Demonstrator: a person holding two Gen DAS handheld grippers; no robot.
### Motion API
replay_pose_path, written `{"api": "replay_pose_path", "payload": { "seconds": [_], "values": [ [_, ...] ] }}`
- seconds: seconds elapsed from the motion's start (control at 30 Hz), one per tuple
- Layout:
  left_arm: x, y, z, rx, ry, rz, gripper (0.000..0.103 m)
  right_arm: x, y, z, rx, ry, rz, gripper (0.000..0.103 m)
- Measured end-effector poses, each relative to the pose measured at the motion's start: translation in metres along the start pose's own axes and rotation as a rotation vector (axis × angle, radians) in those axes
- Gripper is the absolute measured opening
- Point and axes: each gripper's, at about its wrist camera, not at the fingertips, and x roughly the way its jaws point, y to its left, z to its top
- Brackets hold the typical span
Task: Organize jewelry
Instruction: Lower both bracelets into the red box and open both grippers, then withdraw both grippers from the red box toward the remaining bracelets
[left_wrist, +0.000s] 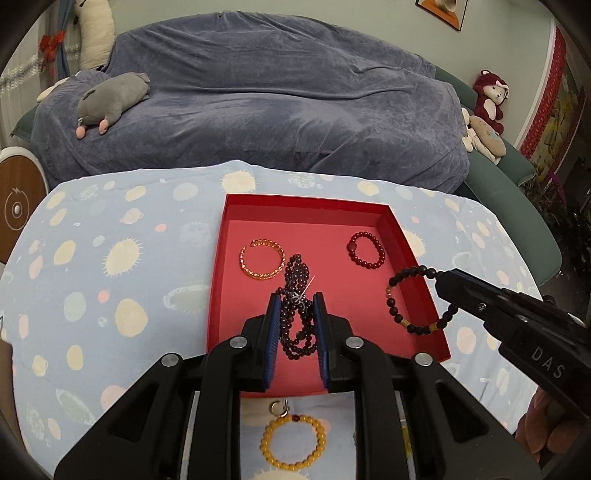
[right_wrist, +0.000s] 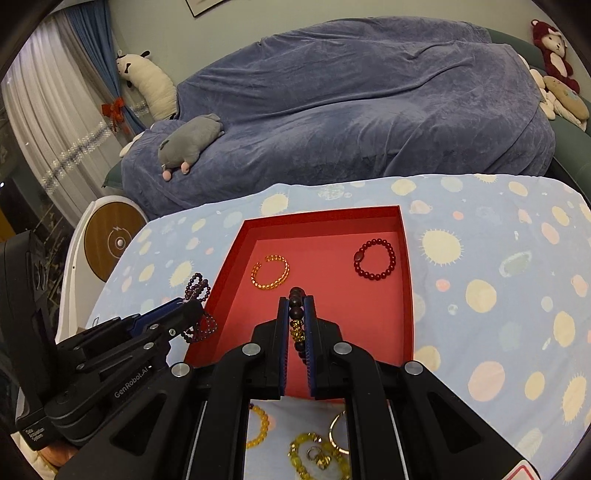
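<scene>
A shallow red box (left_wrist: 406, 251) (right_wrist: 406, 266) lies on the spotted blue cloth. Inside it rest an orange bangle (left_wrist: 263, 259) (right_wrist: 270, 272) and a dark red bead bracelet (left_wrist: 365, 251) (right_wrist: 374, 259). My left gripper (left_wrist: 297, 306) (right_wrist: 192, 308) is shut on a looped dark purple bead strand (left_wrist: 297, 325) (right_wrist: 201, 325), hanging over the box's near left part. My right gripper (right_wrist: 296, 301) (left_wrist: 441, 278) is shut on a black bead bracelet with gold beads (left_wrist: 413, 301) (right_wrist: 297, 317), held above the box's right side.
On the cloth in front of the box lie a yellow bead bracelet (left_wrist: 293, 441) (right_wrist: 258, 426), a small ring (left_wrist: 277, 407), a yellow-green bead piece (right_wrist: 317, 458) and a thin bangle (right_wrist: 338, 430). A sofa under a blue throw (left_wrist: 277, 103) stands behind the table, with plush toys (left_wrist: 110, 101).
</scene>
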Motion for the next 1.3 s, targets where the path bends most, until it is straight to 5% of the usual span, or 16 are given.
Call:
{"api": "replay_pose_path", "payload": {
  "seconds": [0.5,0.57,0.7,0.83,1.3],
  "values": [
    [0.09,0.01,0.002,0.013,0.126,0.017,0.019,0.085,-0.046,0.009,0.015,0.105,-0.103,0.008],
    [0.089,0.012,0.002,0.002,0.116,0.019,0.019,0.084,-0.048,0.01,0.01,0.091,-0.126,0.009],
    [0.08,0.017,0.005,-0.042,0.075,0.035,0.046,0.076,-0.049,0.012,0.015,0.072,-0.134,0.016],
    [0.064,0.018,0.008,-0.049,0.03,0.047,0.056,0.059,-0.047,0.012,0.018,0.036,-0.14,0.03],
    [0.0,0.018,-0.021,-0.048,-0.017,0.06,0.06,-0.001,-0.032,-0.022,0.021,0.005,-0.131,0.032]
  ]
}}
